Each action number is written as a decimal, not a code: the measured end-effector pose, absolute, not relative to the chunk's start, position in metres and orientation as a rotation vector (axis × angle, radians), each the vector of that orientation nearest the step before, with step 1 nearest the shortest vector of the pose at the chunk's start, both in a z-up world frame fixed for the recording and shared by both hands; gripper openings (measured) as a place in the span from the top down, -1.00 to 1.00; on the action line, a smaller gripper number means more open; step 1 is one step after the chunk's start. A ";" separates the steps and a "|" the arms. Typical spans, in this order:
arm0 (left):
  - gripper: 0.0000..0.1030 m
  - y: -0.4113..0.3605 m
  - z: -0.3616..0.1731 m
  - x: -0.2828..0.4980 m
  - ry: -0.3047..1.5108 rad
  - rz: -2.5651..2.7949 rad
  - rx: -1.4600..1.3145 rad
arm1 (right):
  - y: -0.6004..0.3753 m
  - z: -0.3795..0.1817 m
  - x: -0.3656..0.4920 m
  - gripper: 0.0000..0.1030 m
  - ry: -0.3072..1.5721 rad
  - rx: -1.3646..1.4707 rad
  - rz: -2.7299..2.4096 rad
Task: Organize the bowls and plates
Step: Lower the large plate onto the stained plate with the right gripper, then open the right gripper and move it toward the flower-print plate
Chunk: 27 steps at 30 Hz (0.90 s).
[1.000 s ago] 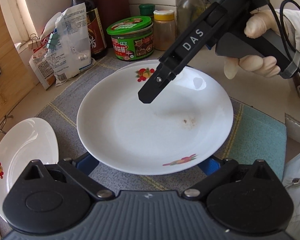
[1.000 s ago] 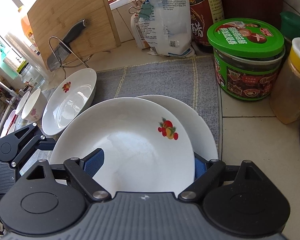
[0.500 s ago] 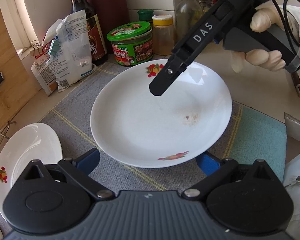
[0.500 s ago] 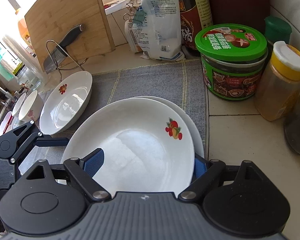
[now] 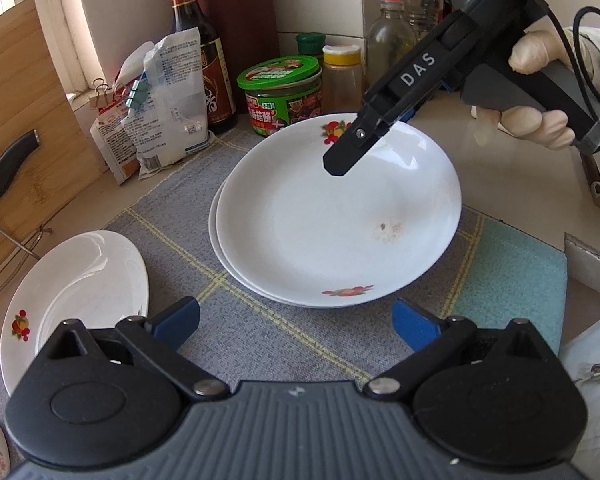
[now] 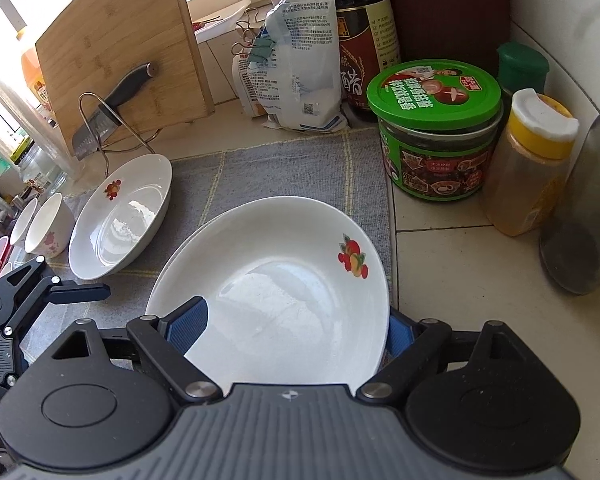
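Observation:
Two white fruit-print plates are stacked on the grey mat; the top plate (image 5: 332,224) covers most of the lower plate (image 5: 220,236). My right gripper (image 6: 296,328) is open, its blue pads (image 6: 188,326) on either side of the top plate's (image 6: 276,292) near rim. In the left wrist view its finger (image 5: 352,148) hovers over the plate's far side. My left gripper (image 5: 296,322) is open and empty, just short of the stack. A third plate (image 5: 76,296) lies at the left, also in the right wrist view (image 6: 120,216).
A green-lidded jar (image 6: 436,128), a yellow-capped spice bottle (image 6: 532,160), a dark bottle (image 6: 364,40) and clipped bags (image 6: 296,64) crowd the back. A cutting board (image 6: 116,52) with a knife (image 6: 112,108) stands at the left. Small floral bowls (image 6: 48,230) sit beside the third plate.
My left gripper has pulled back from the top plate, which now rests on the lower plate. My right gripper has also drawn back and up, its pads still either side of the rim.

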State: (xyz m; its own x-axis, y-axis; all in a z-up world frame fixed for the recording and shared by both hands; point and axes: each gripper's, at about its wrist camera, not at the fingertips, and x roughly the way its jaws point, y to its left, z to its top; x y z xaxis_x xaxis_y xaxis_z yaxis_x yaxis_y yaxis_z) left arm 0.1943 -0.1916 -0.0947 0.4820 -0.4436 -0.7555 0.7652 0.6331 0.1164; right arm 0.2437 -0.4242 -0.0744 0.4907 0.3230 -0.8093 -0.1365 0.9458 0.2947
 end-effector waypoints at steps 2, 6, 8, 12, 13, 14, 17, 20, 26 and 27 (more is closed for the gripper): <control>-0.98 -0.186 -0.092 0.192 0.751 -0.763 0.460 | -0.420 -0.072 0.243 -0.80 1.017 0.176 0.252; -0.98 -0.175 -0.087 0.186 0.740 -0.735 0.427 | -0.411 -0.068 0.241 -0.88 1.018 0.123 0.199; -0.98 -0.166 -0.083 0.184 0.738 -0.715 0.398 | -0.405 -0.066 0.240 -0.92 1.017 0.087 0.170; -0.98 -0.146 -0.078 0.178 0.731 -0.671 0.351 | -0.390 -0.057 0.237 -1.00 0.988 0.050 0.190; -0.98 -0.139 -0.076 0.176 0.728 -0.657 0.339 | -0.386 -0.055 0.236 -1.00 0.981 0.037 0.185; -0.98 -0.133 -0.075 0.174 0.727 -0.647 0.329 | -0.380 -0.053 0.236 -1.00 0.976 0.029 0.190; -0.98 -0.114 -0.072 0.168 0.722 -0.606 0.297 | -0.363 -0.048 0.233 -1.00 0.959 0.022 0.210; -0.98 -0.094 -0.070 0.160 0.714 -0.563 0.271 | -0.341 -0.043 0.229 -1.00 0.935 -0.005 0.222; -0.98 -0.055 -0.066 0.147 0.704 -0.486 0.227 | -0.303 -0.036 0.218 -1.00 0.893 -0.019 0.227; -0.98 -0.050 -0.066 0.146 0.701 -0.472 0.221 | -0.298 -0.036 0.216 -1.00 0.890 -0.019 0.222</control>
State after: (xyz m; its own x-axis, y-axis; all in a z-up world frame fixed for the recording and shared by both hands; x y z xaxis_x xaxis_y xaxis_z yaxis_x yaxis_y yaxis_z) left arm 0.1465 -0.0495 -0.0664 0.6646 -0.3418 -0.6644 0.4871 0.8725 0.0384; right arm 0.2162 -0.2978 -0.0362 0.6078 0.1838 -0.7725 -0.1997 0.9770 0.0753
